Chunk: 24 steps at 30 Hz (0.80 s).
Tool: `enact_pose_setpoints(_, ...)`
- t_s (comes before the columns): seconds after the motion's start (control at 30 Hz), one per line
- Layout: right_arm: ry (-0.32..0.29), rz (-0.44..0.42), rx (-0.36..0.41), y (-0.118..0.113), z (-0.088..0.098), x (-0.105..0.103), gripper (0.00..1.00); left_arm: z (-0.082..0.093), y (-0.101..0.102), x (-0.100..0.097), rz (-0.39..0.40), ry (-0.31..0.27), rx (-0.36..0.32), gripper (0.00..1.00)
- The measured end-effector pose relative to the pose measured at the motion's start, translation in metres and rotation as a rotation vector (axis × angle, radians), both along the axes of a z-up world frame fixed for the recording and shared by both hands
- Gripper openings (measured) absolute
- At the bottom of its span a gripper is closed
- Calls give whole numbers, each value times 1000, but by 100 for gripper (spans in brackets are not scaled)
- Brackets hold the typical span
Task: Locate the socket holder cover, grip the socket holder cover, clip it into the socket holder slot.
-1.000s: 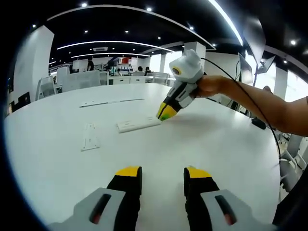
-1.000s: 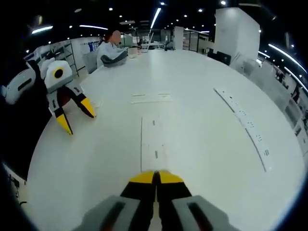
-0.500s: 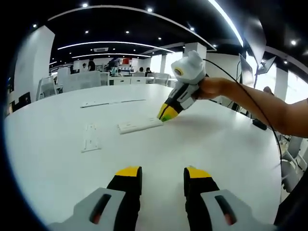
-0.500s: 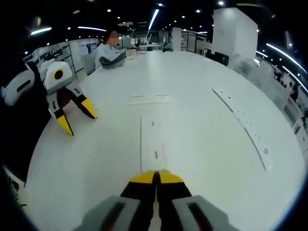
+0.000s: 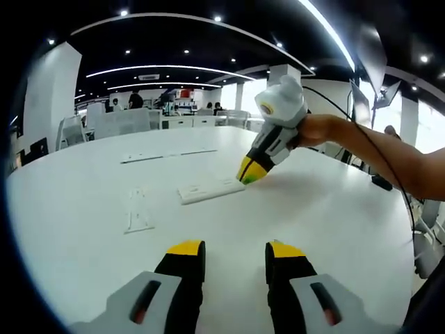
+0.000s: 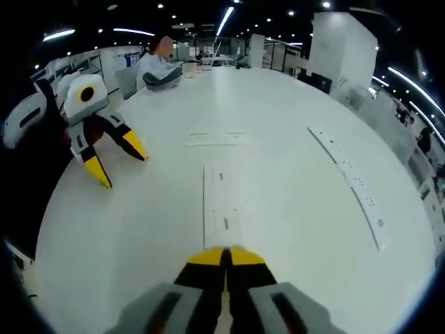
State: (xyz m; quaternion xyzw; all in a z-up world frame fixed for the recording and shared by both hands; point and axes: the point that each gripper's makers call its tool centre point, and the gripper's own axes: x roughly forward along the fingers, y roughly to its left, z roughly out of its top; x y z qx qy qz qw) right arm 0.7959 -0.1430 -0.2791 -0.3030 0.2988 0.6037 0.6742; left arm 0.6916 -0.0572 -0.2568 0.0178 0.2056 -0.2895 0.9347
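Looking along my left gripper [image 5: 235, 259], I found its yellow-tipped jaws spread wide at the bottom centre of the left gripper view, with bare white table [image 5: 327, 209] between them and nothing held.

1. The right gripper [image 5: 252, 170] entered that view from the upper right, held by a hand [image 5: 321, 129], its tips pressed together at the near end of a flat white strip, the socket holder cover [image 5: 208, 190], at centre frame. I could not tell whether the tips pinched the strip or only touched it.
2. A second white piece [image 5: 138, 211] lay left of the cover, apart from it, and a long thin strip [image 5: 167, 154] lay farther up the frame.

In the right gripper view, my own jaws sat closed at bottom centre [image 6: 224, 256], with the cover [image 6: 220, 206] running straight up from the tips. The left gripper [image 6: 118, 161] hung at the upper left, jaws splayed. A long curved strip [image 6: 351, 184] lay at the right, and a seated person [image 6: 158, 68] was at the table's far end.
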Motion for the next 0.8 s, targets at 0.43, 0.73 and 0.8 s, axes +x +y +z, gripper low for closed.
enact_pose_setpoints(0.43,49,-51,-1,0,-1,3,3,12,4,18,1,-8,-2,35)
enact_pose_setpoints(0.73,63,-64,29,0,-1,2,3,14,3,22,-2,-13,3,35)
enact_pose_setpoints(0.8,64,-66,40,0,-1,1,3,13,3,21,-3,-7,3,35)
